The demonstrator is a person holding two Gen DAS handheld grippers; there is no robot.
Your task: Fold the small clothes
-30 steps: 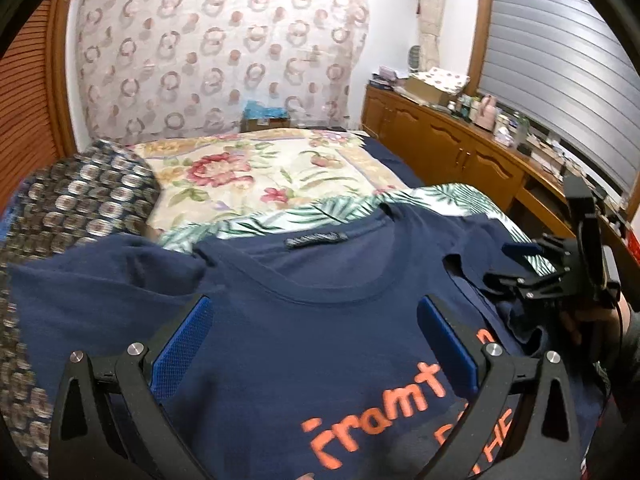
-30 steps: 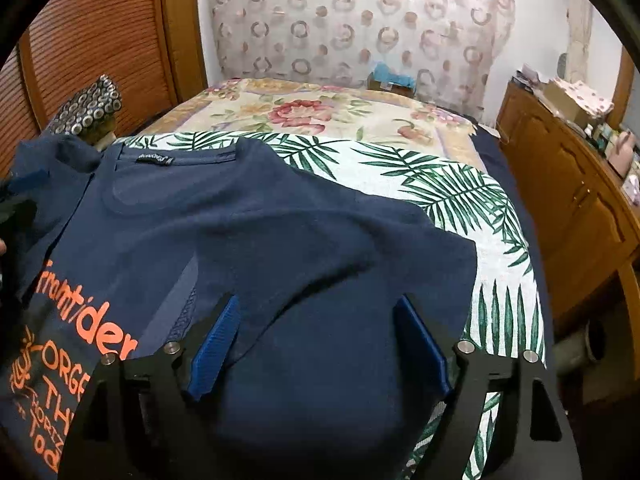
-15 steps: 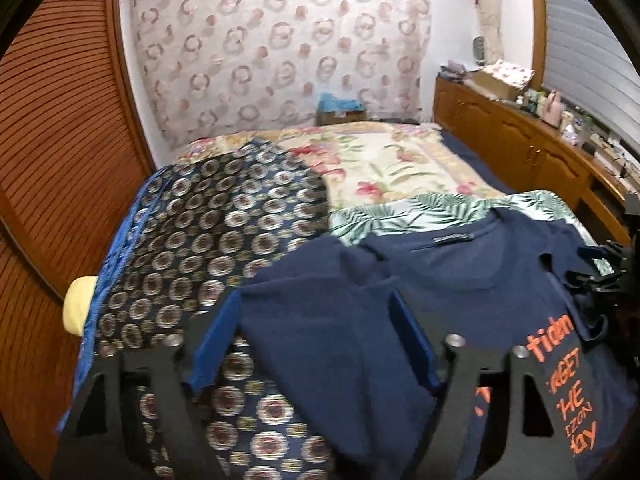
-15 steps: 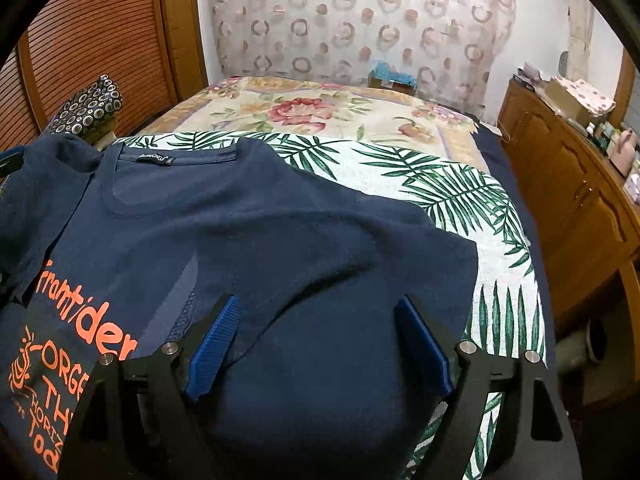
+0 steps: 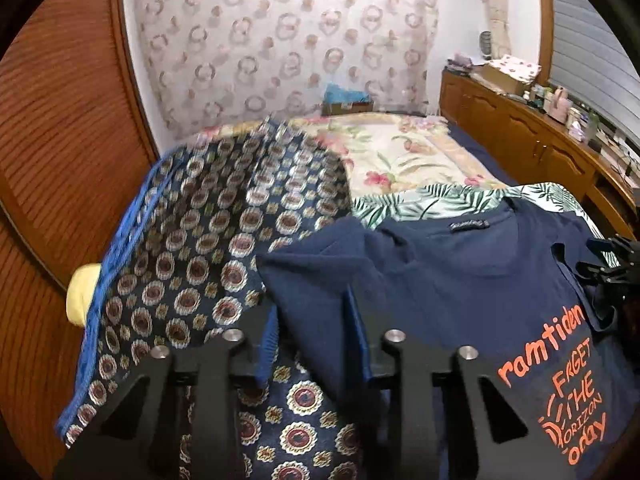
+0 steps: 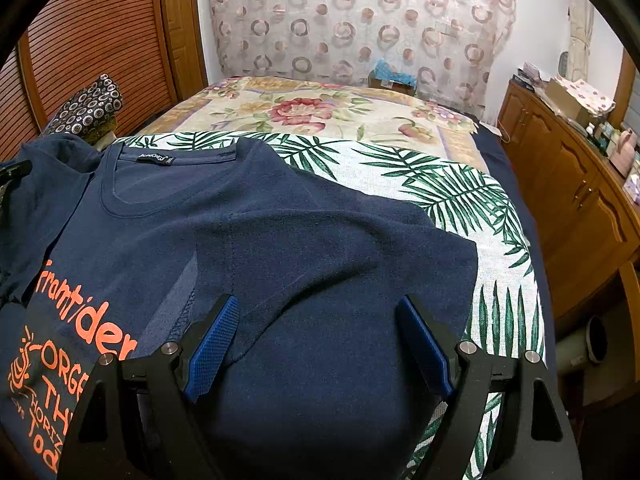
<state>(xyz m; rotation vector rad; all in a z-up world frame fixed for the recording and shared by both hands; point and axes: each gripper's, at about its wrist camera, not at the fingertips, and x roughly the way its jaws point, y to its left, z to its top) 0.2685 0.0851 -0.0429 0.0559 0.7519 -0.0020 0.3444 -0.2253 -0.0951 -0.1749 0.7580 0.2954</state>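
Note:
A navy T-shirt (image 5: 460,280) with orange lettering lies face up on the bed. In the left wrist view my left gripper (image 5: 314,340) has its jaws narrowed around the shirt's left sleeve (image 5: 312,280), which lies over a patterned cushion. In the right wrist view the shirt (image 6: 248,232) fills the foreground and my right gripper (image 6: 320,336) is wide open over its right sleeve (image 6: 360,272), not holding anything. The right gripper also shows at the right edge of the left wrist view (image 5: 616,268).
A palm-leaf sheet (image 6: 460,184) and a floral bedspread (image 6: 320,112) cover the bed. The circle-patterned cushion (image 5: 192,248) is at the left. A wooden cabinet (image 6: 580,200) with clutter runs along the right; a slatted wooden door (image 6: 80,40) is left.
My left gripper has swung left from the shirt's chest to the left sleeve and its jaws have narrowed around the fabric. The right gripper has stayed open over the right sleeve.

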